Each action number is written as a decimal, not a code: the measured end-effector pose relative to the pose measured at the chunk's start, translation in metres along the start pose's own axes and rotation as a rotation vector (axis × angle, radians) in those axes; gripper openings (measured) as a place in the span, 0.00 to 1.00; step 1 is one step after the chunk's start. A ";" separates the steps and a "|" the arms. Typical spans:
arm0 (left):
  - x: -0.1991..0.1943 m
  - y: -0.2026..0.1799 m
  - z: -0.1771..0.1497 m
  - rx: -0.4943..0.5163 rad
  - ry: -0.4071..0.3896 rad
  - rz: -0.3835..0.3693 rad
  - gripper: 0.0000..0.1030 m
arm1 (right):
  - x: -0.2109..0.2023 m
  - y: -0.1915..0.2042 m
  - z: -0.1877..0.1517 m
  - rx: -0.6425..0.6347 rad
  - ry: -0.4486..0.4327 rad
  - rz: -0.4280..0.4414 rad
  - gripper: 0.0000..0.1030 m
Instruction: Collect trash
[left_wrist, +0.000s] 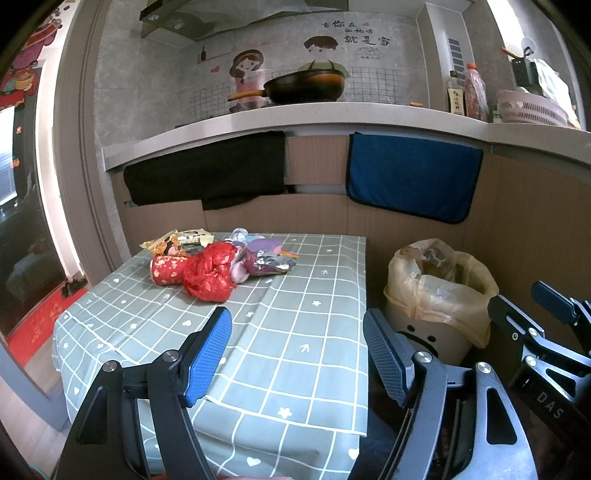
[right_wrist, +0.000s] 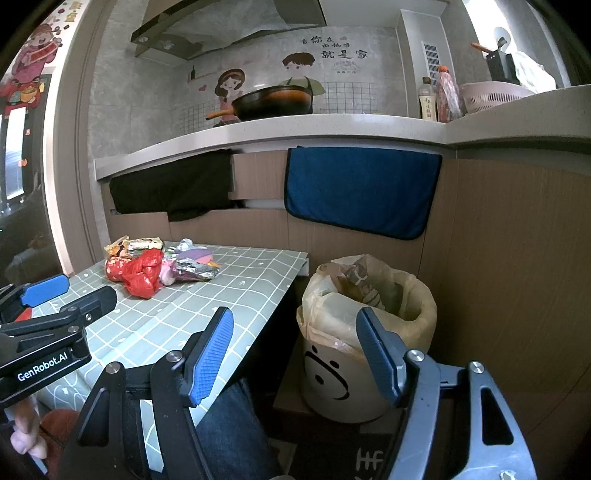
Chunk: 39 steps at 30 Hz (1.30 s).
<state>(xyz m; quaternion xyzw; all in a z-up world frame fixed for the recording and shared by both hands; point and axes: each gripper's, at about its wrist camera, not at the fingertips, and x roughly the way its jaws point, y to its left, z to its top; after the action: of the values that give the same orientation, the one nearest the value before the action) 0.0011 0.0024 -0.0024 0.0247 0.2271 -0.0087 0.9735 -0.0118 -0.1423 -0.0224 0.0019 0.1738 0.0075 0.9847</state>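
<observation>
Looking across from the left, we've got a glass door with red festive stickers, then a red mat (left_wrist: 35, 332) on the floor below it. Next comes the low table (left_wrist: 295, 354) with a green checked cloth, pushed up against a wood-panel cabinet front. The trash pile (left_wrist: 218, 264) sits at the table's far left corner: one red plastic bag, one red patterned wrapper touching it, one yellowish snack wrapper behind, one crumpled foil piece, plus some pink and purple scraps we can't really count.

Above that runs a pale counter with one black pan (left_wrist: 303, 86) on it, a cartoon couple on the wall behind, and a hood overhead. Two cloths hang off the counter edge, one black (left_wrist: 207, 170), one blue (left_wrist: 413, 177). Further right on the counter: two bottles and one pink basket (left_wrist: 532, 109).

On the floor just right of the table stands one bin (right_wrist: 354, 354) with a smiley face, lined with a yellowish bag that already has stuff in it.

Two grippers here. Our left gripper (left_wrist: 297, 339) hovers over the near table edge, jaws spread wide, nothing between them. Our right gripper (right_wrist: 295, 339) is the same, wide apart and empty, aimed between table and bin. Pile's untouched, well apart from both.
</observation>
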 end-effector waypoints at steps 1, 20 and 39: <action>0.000 0.000 0.000 0.000 0.000 0.000 0.72 | 0.000 0.000 0.000 0.000 0.001 0.000 0.65; 0.000 -0.001 0.001 -0.002 -0.003 -0.001 0.72 | 0.000 0.000 0.001 0.003 0.006 0.002 0.65; 0.000 -0.002 0.003 -0.007 -0.010 -0.005 0.72 | -0.002 -0.002 0.003 0.004 0.000 -0.002 0.65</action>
<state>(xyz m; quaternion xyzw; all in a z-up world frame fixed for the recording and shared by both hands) 0.0021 0.0004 0.0000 0.0208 0.2225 -0.0107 0.9747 -0.0128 -0.1443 -0.0187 0.0039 0.1738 0.0062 0.9848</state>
